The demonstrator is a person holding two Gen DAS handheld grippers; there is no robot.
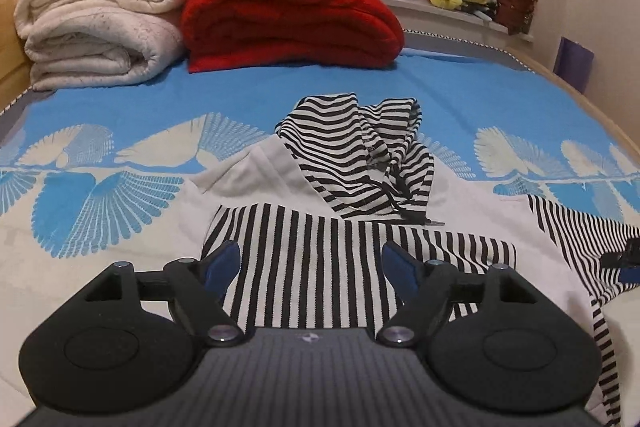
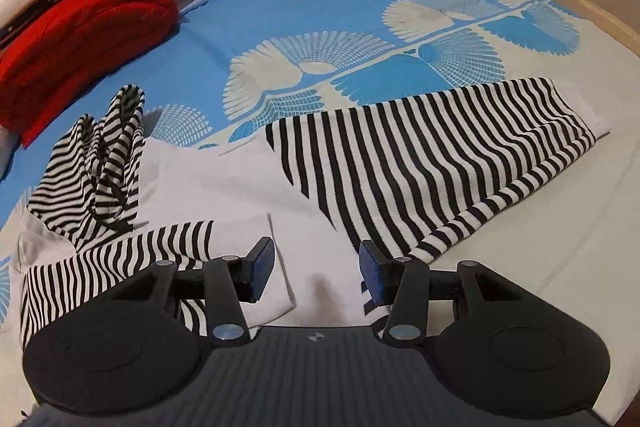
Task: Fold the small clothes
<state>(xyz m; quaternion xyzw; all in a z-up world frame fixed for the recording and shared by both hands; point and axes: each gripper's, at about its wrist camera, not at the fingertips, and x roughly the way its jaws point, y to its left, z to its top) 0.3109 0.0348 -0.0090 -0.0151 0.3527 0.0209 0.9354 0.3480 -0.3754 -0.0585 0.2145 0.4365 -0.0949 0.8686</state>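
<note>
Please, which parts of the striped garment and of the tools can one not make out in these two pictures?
- Striped garment, left wrist view: its near hem is hidden behind the left tool.
- Same garment, right wrist view: the part between the sleeves is covered by the right tool.
- Crumpled striped part: folds hide its shape.
- Right tool in the left wrist view: cut off by the edge.

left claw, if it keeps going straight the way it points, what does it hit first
Most likely the striped panel of the black-and-white garment, lying flat on the bed between the open left claw fingers. The bunched striped hood lies beyond it; depth is hard to judge.
</note>
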